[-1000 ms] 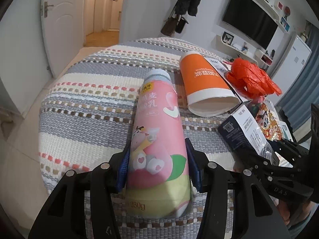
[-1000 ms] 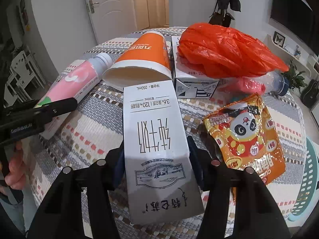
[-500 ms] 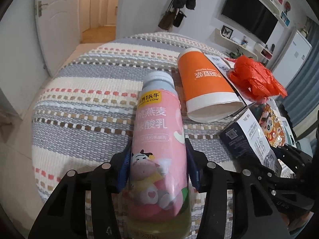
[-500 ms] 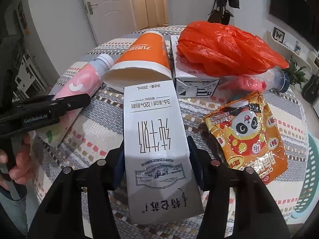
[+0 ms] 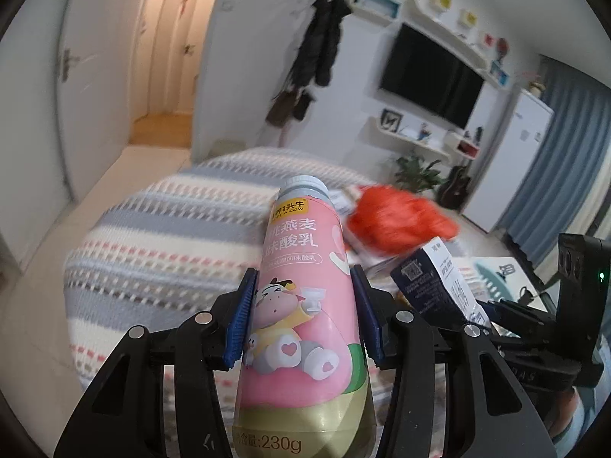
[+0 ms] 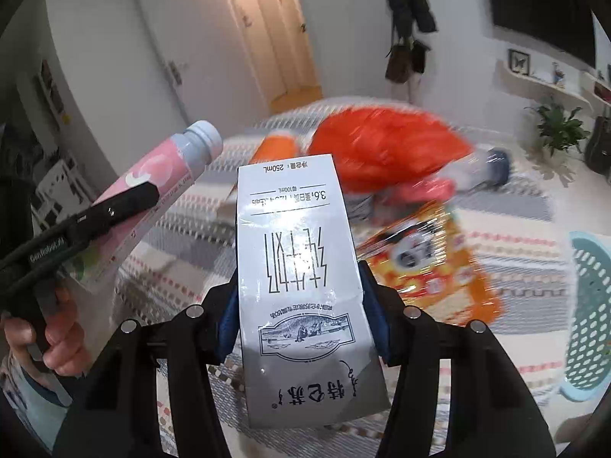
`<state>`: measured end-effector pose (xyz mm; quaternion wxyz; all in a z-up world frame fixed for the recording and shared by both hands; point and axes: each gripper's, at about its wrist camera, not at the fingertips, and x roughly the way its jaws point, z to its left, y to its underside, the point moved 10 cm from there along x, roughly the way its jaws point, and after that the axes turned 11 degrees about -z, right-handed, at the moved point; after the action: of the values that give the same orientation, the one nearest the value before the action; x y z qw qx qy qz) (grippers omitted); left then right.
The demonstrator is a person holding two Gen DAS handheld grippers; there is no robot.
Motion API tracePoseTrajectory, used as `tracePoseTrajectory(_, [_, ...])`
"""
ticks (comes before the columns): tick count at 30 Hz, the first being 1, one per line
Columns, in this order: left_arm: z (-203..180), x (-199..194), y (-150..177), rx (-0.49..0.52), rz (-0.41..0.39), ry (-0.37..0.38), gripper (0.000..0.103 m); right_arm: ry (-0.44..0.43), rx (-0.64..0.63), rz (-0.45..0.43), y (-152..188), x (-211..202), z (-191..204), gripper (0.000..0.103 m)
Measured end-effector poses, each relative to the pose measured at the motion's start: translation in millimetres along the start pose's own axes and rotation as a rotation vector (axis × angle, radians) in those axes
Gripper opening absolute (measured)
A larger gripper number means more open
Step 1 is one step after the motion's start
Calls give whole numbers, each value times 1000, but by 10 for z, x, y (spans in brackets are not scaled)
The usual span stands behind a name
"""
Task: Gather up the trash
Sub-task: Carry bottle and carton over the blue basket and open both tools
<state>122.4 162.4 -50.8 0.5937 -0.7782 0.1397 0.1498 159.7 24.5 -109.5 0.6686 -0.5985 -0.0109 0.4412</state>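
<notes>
My left gripper (image 5: 303,316) is shut on a pink yogurt bottle (image 5: 301,301) with a grey cap, held up above the striped table (image 5: 172,236). My right gripper (image 6: 299,313) is shut on a white milk carton (image 6: 298,267), also lifted off the table. The carton shows at the right of the left wrist view (image 5: 439,282), and the bottle shows at the left of the right wrist view (image 6: 152,198). On the table lie an orange plastic bag (image 6: 389,145), an orange paper cup (image 6: 277,145), an orange panda snack packet (image 6: 431,259) and a clear bottle (image 6: 481,168).
A teal plastic basket (image 6: 590,316) stands off the table's right edge. A white box lies under the orange bag (image 5: 397,221). A door and a hallway lie beyond the table, with a TV wall and a plant to the right.
Both grippers have lifted and tilted upward, raising the bottle and the carton off the table. The table and trash now sit lower and farther in both views.
</notes>
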Motion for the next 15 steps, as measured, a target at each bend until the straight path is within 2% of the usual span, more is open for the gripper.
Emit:
tracePoseTrajectory(7, [-717, 66, -185, 66, -34, 100, 47, 96, 42, -128, -320, -521, -526, 52])
tracePoseTrajectory(15, [-1638, 338, -176, 170, -21, 205, 47, 229, 142, -221, -414, -1057, -1349, 52])
